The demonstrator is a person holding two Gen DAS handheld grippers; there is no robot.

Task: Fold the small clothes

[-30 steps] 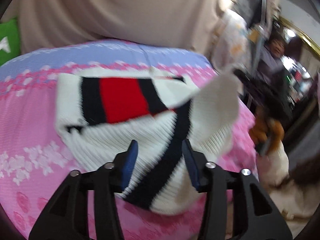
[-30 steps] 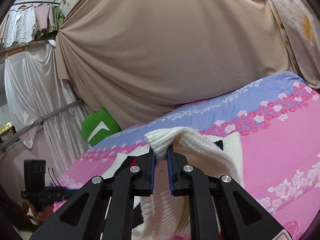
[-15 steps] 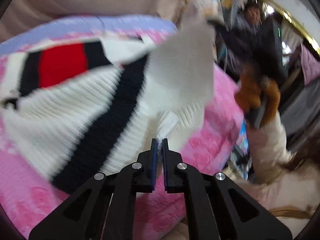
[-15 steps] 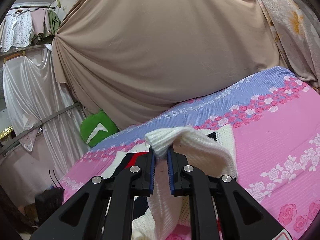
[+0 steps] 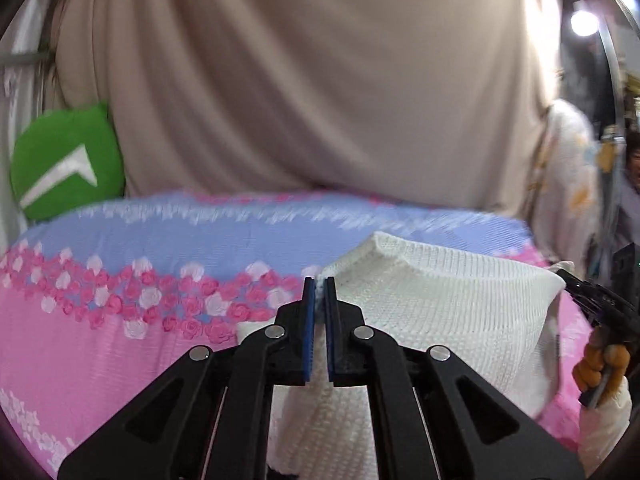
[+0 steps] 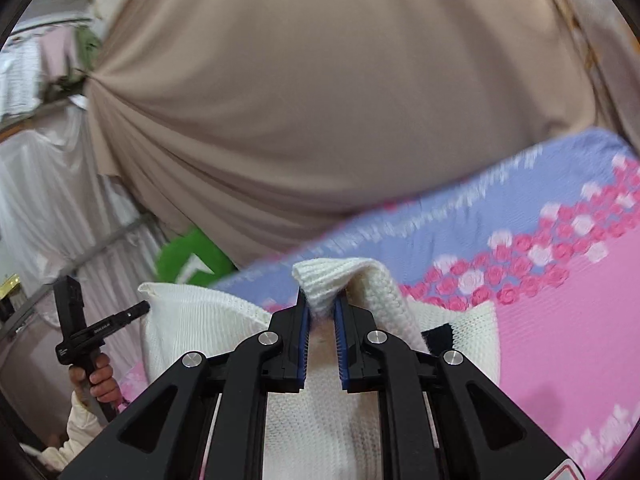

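Observation:
A white knitted sweater (image 5: 440, 304) with black and red stripes hangs lifted between both grippers above a pink and blue floral bedspread (image 5: 100, 344). My left gripper (image 5: 319, 284) is shut on one edge of the sweater. My right gripper (image 6: 320, 300) is shut on another folded edge of the sweater (image 6: 332, 276). The right gripper shows at the right edge of the left wrist view (image 5: 592, 300), holding the far corner. The left gripper shows at the left of the right wrist view (image 6: 120, 316). The stripes are mostly hidden; a black patch (image 6: 436, 338) shows.
A beige curtain (image 5: 320, 80) hangs behind the bed. A green cushion (image 5: 66, 160) lies at the back left of the bed. White garments (image 6: 36, 184) hang on the left. A person (image 5: 632, 164) stands at the far right.
Both grippers have lifted the sweater off the bed, stretched between them. The left gripper, open a second ago, closed on the sweater's edge and now points at the curtain.

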